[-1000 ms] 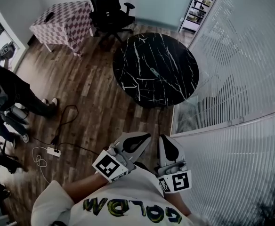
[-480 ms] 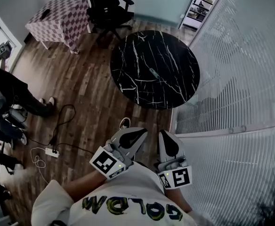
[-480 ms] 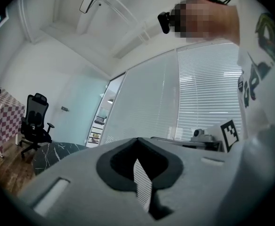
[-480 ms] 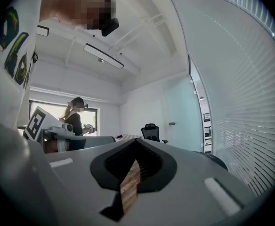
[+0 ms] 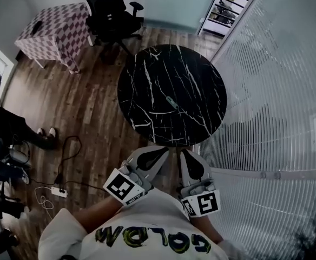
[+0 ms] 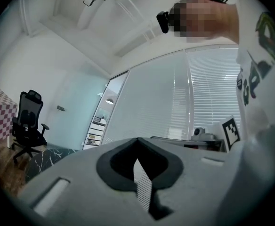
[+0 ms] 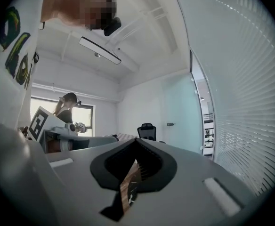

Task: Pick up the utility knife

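shirt: yellow letters, upside down in head view, "GOLD" plus one further letter, unclear.

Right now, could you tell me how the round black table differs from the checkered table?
The black table is round with white veins; the checkered table is rectangular under a patterned cloth. The black table stands nearer the person; the checkered table sits farther, beside the office chair. Both stand on the wood floor.
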Tool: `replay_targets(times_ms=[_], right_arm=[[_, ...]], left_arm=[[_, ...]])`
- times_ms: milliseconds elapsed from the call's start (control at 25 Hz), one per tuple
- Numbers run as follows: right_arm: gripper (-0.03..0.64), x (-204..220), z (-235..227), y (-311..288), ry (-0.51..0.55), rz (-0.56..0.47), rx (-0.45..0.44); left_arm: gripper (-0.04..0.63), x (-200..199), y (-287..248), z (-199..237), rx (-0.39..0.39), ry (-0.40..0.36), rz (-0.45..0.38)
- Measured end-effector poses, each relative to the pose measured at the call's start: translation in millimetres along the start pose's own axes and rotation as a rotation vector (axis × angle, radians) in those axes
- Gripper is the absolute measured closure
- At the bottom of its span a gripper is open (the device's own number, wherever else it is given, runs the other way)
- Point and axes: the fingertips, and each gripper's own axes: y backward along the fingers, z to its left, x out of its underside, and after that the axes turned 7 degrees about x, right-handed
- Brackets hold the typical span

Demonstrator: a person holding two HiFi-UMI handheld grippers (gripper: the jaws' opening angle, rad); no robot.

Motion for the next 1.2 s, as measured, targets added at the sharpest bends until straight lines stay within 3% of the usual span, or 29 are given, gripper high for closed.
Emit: replay_targets(times_ms=[480, 1200], right_arm=[[0.615, -11.2, -29.2, -114.5, -0.003, 0.007, 0.032], [0.615, 13.0, -88.9, -162.7, -0.005, 0.081, 0.015]], left_arm=[[0.592, -28.5, -40.4, 99.6, 0.054, -0.007, 0.024], [0.592, -6.5, -96.7, 155.4, 0.024, 0.025, 0.075]])
